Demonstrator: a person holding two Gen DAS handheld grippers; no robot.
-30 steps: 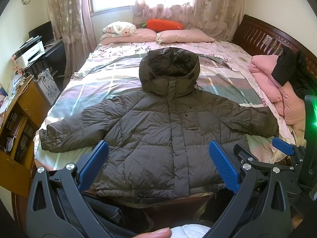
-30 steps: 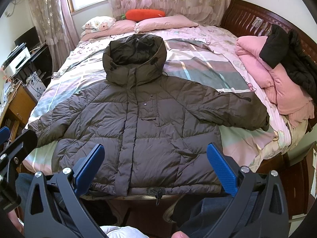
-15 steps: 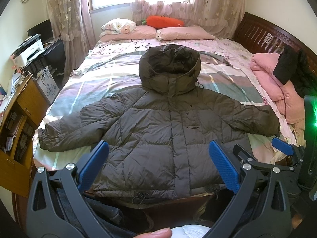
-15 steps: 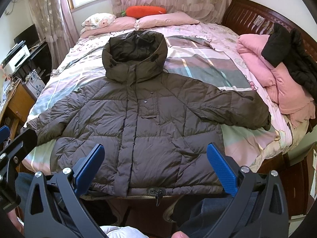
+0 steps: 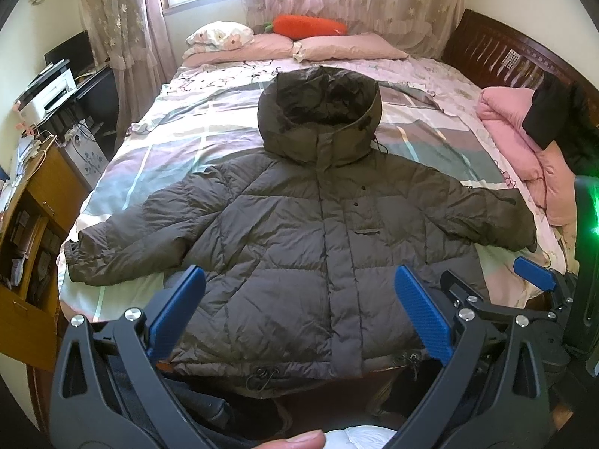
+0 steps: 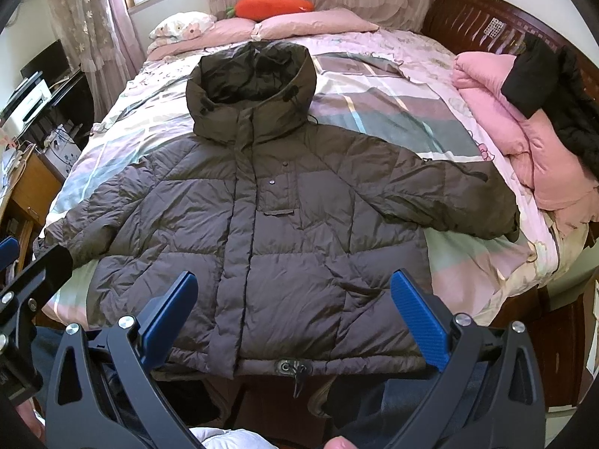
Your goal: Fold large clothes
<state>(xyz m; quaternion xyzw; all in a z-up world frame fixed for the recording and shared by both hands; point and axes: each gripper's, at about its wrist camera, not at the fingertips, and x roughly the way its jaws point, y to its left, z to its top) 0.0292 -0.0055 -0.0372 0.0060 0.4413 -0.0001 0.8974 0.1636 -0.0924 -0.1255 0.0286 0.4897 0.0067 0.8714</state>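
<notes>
olive hooded puffer jacket spread flat, front up, sleeves out, on patchwork-quilted bed; left tool and right tool wide apart above hem, gripping nothing.

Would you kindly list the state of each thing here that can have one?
Olive hooded puffer jacket: spread flat, front up, closed, sleeves out, unfolded.
Left gripper: open, empty, above the hem.
Right gripper: open, empty.
Pink quilt: bunched at the bed's edge.
</notes>
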